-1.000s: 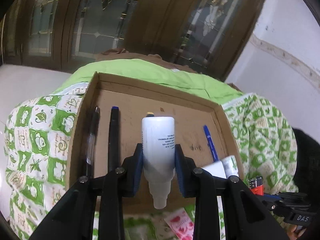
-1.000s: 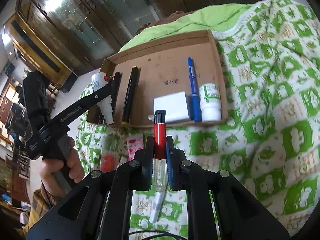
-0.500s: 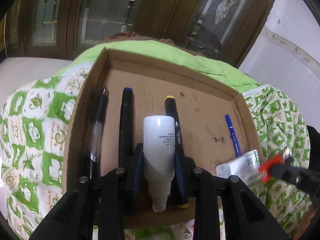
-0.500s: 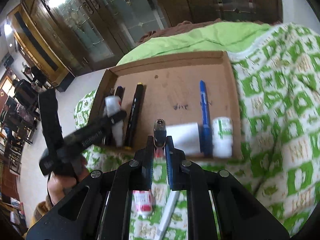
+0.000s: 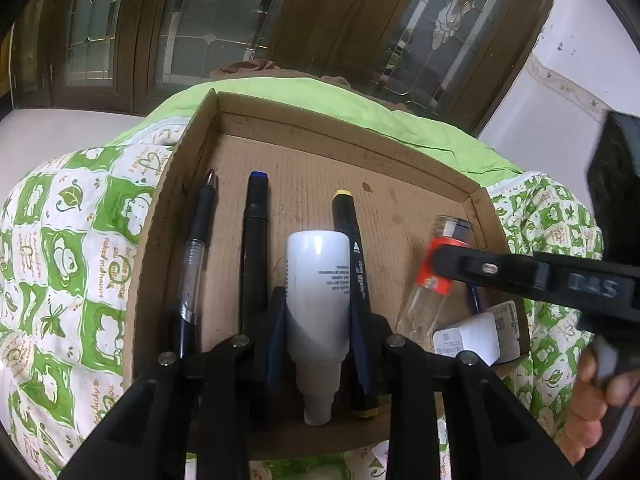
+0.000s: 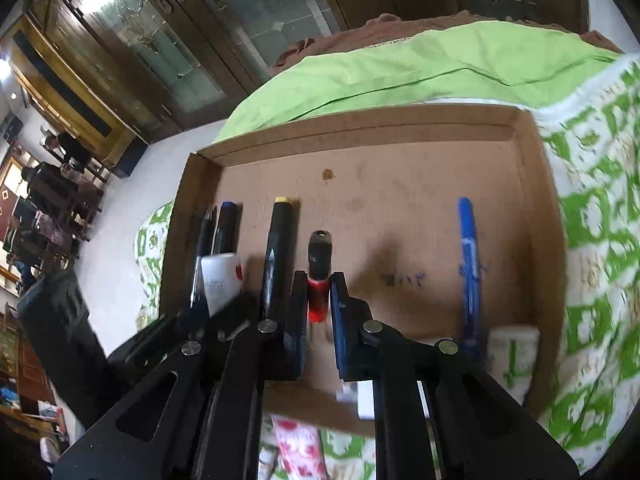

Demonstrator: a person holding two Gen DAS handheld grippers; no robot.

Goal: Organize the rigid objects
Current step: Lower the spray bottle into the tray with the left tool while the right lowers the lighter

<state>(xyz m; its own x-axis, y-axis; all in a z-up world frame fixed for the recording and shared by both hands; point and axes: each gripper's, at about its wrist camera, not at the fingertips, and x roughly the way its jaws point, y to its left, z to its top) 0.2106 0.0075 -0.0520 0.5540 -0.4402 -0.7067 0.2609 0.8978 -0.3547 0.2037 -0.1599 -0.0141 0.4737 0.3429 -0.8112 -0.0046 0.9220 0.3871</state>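
Right gripper (image 6: 316, 304) clamps the red-banded clear tube (image 6: 318, 280), lengthwise over the cardboard tray's (image 6: 532, 208) bare middle; left gripper (image 5: 318, 320) pinches the white bottle (image 5: 318, 280).

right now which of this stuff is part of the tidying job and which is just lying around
Part of the job:
- cardboard tray
- white bottle in left tool
- red-labelled vial in right tool
- pens and markers lined up in tray

Lying about:
- patterned quilt
- pink sachet
- glass-door cabinets
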